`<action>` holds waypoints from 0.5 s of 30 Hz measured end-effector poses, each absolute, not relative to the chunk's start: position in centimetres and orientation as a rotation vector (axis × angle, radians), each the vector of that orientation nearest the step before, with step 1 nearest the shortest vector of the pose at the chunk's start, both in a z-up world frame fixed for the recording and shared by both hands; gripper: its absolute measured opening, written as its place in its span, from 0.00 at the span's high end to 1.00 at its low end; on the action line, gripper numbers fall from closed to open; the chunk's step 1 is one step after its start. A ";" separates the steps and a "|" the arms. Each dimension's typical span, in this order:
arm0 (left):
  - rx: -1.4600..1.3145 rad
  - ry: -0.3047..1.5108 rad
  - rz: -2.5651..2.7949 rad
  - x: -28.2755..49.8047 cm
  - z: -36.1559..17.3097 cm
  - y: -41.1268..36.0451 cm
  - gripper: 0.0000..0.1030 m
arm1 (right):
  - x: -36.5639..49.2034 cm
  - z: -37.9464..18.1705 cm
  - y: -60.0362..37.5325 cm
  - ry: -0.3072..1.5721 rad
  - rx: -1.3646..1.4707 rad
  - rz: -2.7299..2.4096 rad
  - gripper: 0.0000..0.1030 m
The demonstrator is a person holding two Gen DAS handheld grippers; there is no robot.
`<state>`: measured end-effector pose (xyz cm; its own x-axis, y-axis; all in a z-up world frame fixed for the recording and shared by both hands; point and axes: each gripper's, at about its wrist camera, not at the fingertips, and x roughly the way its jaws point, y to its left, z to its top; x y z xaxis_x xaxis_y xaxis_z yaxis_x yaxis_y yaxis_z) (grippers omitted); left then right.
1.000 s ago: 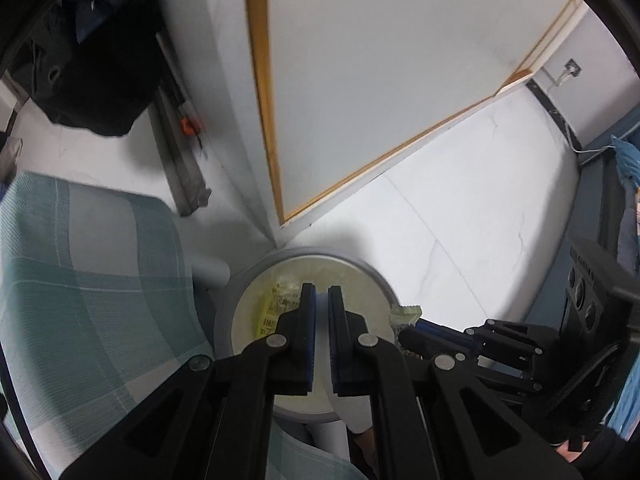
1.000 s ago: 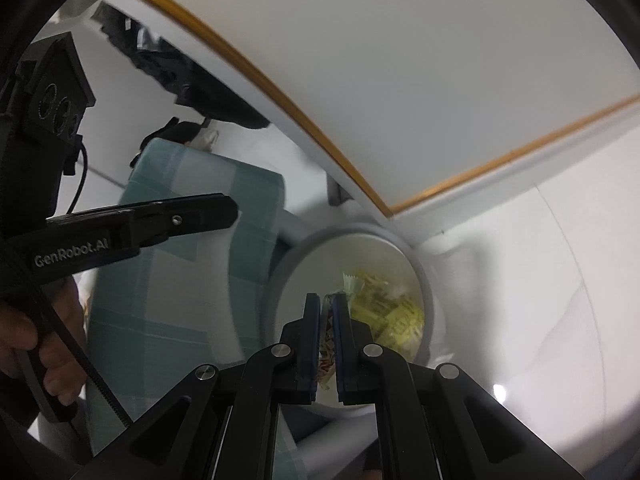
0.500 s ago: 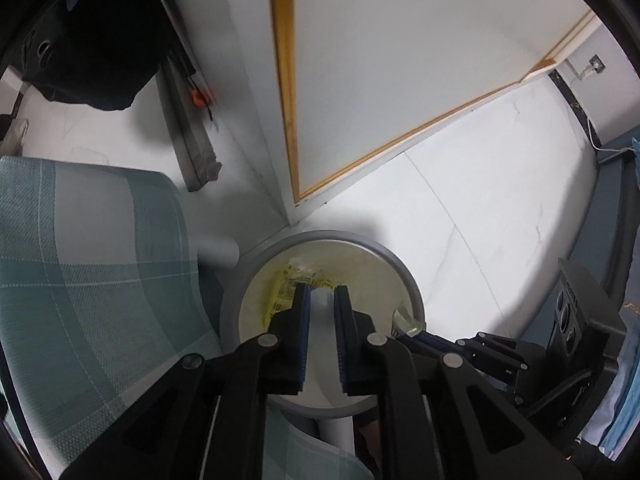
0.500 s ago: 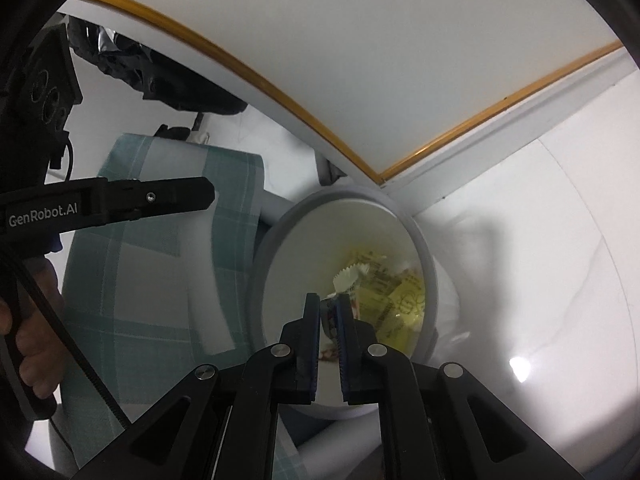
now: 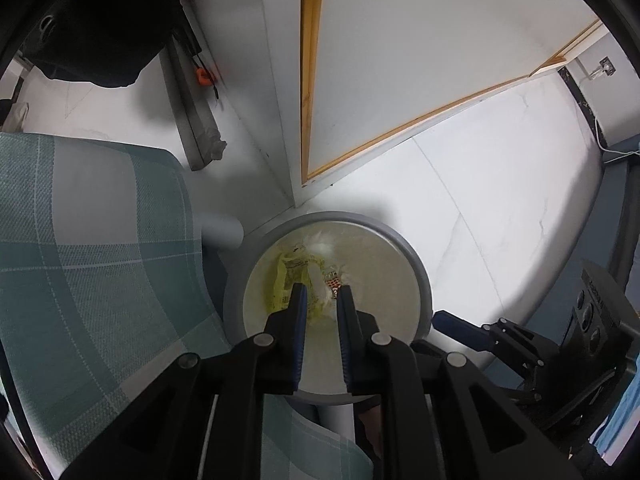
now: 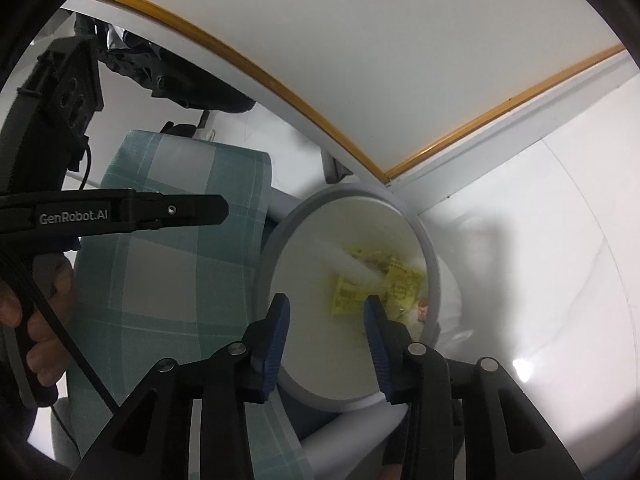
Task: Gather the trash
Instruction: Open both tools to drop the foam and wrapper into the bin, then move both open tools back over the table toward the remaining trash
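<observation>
1. Right gripper: jaws opening, nothing between the pads; poised above the bin mouth.
2. Left gripper: pointing down into the bin, jaws opening, narrowly apart, gripping nothing.
3. Trash: yellow wrappers, white scraps and a small red-patterned piece, lying loose at the bottom of the bin, toward its far side.
4. Handling, judged: light, thin, crinkly film; easily crushed, prone to slipping or clinging to pads; best pinched at a raised fold or free edge.
5. Bin: round, grey rim, pale inner wall, standing on the white floor.
6. Checked teal fabric: just left of the bin.
7. White panel with orange edging: beyond the bin.
</observation>
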<state>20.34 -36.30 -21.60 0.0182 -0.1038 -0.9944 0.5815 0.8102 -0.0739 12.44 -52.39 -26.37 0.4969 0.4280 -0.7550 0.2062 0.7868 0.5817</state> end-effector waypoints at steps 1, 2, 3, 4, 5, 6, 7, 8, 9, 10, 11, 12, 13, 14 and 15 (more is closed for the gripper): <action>0.406 1.460 -0.563 20.3 -21.4 -36.2 0.87 | 12.2 -26.2 -52.6 1.061 0.684 0.137 0.62; 0.403 1.453 -0.574 20.2 -21.2 -36.2 0.81 | 12.1 -26.1 -52.8 1.058 0.687 0.134 0.62; 0.403 1.445 -0.580 20.2 -21.0 -36.1 0.75 | 11.8 -25.9 -53.1 1.054 0.694 0.129 0.60; 0.402 1.430 -0.583 20.1 -20.7 -35.9 0.73 | 11.5 -25.7 -53.3 1.053 0.695 0.121 0.59; 0.396 1.416 -0.589 20.1 -20.4 -35.7 0.68 | 11.5 -25.5 -53.5 1.052 0.695 0.115 0.56; 0.390 1.408 -0.594 20.0 -20.1 -35.6 0.65 | 11.2 -25.1 -53.7 1.046 0.693 0.107 0.56; 0.380 1.397 -0.596 20.0 -19.6 -35.4 0.64 | 11.1 -24.8 -53.9 1.043 0.689 0.102 0.56; 0.364 1.379 -0.598 20.0 -18.9 -35.1 0.62 | 10.9 -24.4 -54.0 1.039 0.685 0.097 0.55; 0.349 1.364 -0.603 20.0 -18.4 -34.9 0.61 | 10.7 -23.9 -54.2 1.034 0.682 0.092 0.54; 0.330 1.343 -0.610 19.9 -17.6 -34.6 0.60 | 10.6 -23.4 -54.4 1.027 0.676 0.086 0.54; 0.309 1.317 -0.618 19.8 -16.7 -34.2 0.58 | 10.4 -22.8 -54.4 1.019 0.669 0.079 0.52; 0.296 1.299 -0.623 19.7 -16.0 -34.0 0.55 | 10.3 -22.4 -54.4 1.012 0.665 0.075 0.50; 0.278 1.271 -0.626 19.6 -14.9 -33.6 0.52 | 10.1 -21.4 -54.5 0.999 0.656 0.069 0.49; 0.258 1.240 -0.627 19.4 -13.9 -33.0 0.46 | 10.1 -20.6 -54.5 0.989 0.648 0.064 0.49; 0.244 1.218 -0.625 19.3 -13.1 -32.8 0.40 | 9.9 -19.5 -54.6 0.978 0.637 0.060 0.48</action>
<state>19.28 -32.77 -13.08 0.2044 -0.3161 -0.9264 0.5682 0.8090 -0.1507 9.93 -54.63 -19.54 0.5720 0.3252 -0.7530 0.2303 0.8174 0.5280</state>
